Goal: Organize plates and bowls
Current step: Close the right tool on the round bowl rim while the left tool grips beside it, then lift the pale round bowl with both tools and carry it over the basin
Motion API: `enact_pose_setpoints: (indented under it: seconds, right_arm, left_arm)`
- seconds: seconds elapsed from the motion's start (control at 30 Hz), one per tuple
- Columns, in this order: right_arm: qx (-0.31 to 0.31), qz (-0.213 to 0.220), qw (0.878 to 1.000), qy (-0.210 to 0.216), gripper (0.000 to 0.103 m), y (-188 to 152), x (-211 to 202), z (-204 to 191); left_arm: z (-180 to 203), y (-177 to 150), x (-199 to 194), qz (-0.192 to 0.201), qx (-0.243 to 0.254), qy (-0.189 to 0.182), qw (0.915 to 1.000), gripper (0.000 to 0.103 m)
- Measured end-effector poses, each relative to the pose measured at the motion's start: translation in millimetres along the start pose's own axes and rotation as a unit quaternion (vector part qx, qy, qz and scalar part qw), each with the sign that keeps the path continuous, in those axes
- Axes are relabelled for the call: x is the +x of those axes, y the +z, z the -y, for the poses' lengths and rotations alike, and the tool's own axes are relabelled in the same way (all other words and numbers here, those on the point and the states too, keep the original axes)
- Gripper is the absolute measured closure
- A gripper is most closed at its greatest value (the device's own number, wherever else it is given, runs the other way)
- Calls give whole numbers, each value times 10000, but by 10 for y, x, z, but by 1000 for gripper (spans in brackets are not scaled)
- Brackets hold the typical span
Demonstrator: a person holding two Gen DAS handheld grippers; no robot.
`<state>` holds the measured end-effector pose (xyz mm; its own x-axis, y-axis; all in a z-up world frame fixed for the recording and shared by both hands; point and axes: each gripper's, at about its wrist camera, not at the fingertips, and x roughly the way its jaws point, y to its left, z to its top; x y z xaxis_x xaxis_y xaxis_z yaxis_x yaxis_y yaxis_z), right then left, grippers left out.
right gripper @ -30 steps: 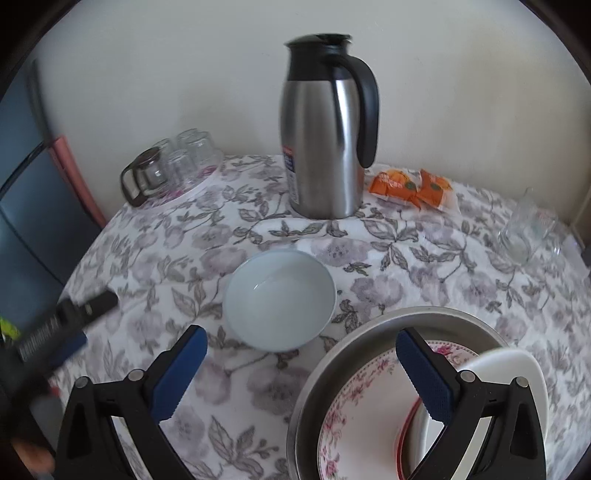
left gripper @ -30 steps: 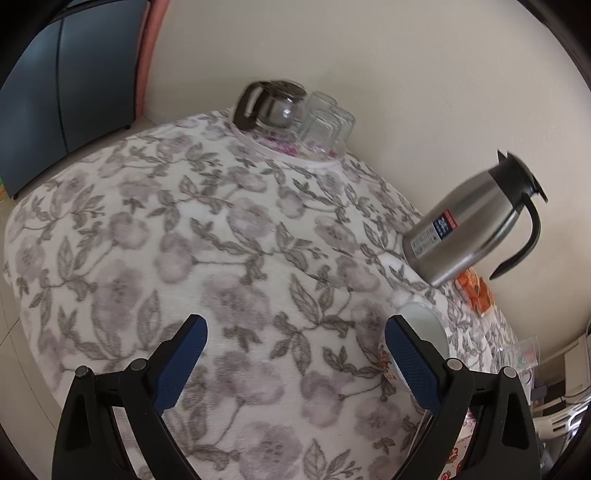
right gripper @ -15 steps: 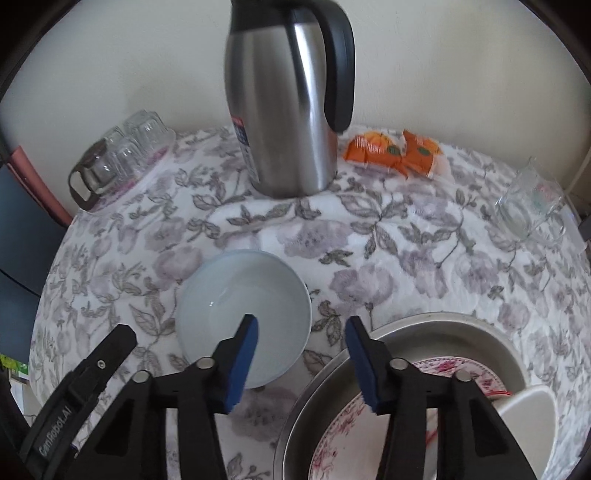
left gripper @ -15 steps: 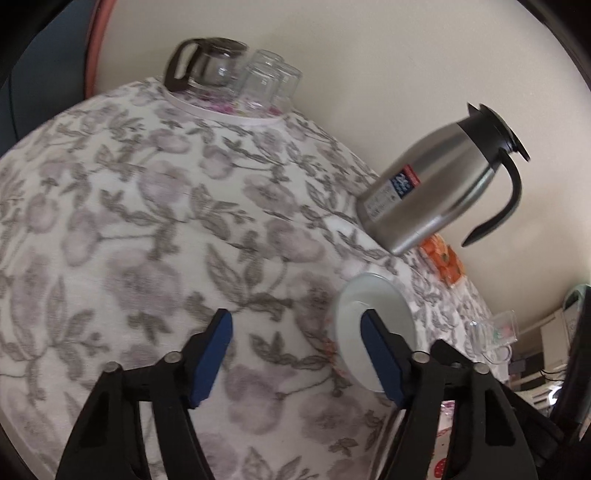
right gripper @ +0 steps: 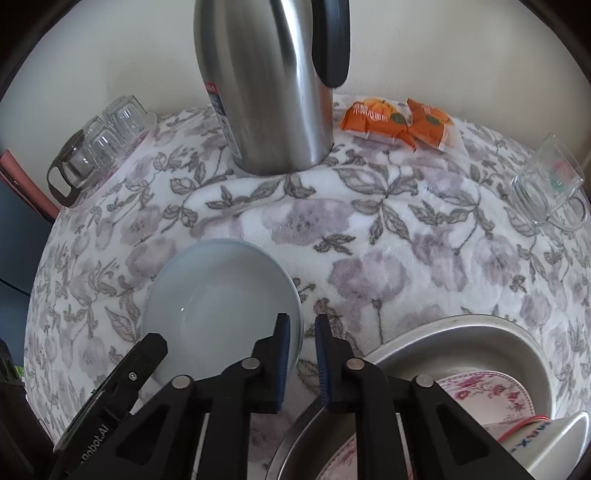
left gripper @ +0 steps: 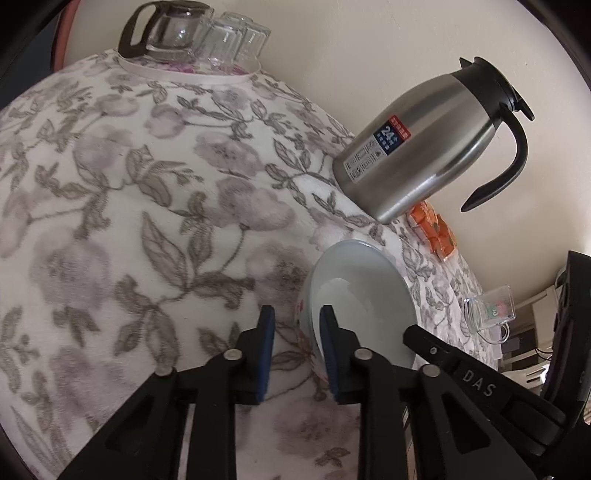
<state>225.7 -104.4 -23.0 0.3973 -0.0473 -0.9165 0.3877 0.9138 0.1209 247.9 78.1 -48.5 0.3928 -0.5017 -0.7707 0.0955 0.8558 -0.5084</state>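
A pale blue-white bowl (right gripper: 221, 302) sits on the flowered tablecloth; it also shows in the left wrist view (left gripper: 364, 299). My left gripper (left gripper: 297, 325) straddles the bowl's left rim, one finger outside and one inside, jaws narrowed with a gap still showing. My right gripper (right gripper: 301, 338) straddles the bowl's right rim the same way. A metal basin (right gripper: 461, 343) at lower right holds a pink-flowered plate (right gripper: 491, 391) and a white dish (right gripper: 546, 443).
A steel thermos jug (right gripper: 266, 85) stands behind the bowl. A glass pot and upturned glasses (left gripper: 195, 33) sit on a tray at the far left. Orange snack packets (right gripper: 399, 122) and a glass mug (right gripper: 550, 184) lie at the right.
Both grippers have moved forward to the bowl and narrowed their jaws from wide open down onto its opposite rims.
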Motion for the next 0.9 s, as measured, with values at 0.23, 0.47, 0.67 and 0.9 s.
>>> enact_pose_setpoints:
  seconds: [0.23,0.47,0.67,0.9]
  right_arm:
    - [-73,-152,9999,-37,94,-5,147,-59]
    - [-95,-189,9998,-55,94,11,180,-73]
    - [-120,-161,9997,100,94,-2,118,-90]
    - [-226,-1,9995,204,94,-13,-72,-172]
  left_arm:
    - [49,-37,156,-86,57,-44,9999,86]
    - [47,-40,209,-28,10,-51,10000,86]
    - [27,-24,189,-38,15,-59,10000,86]
    - [31,-11,50,68,38,5,10000,86]
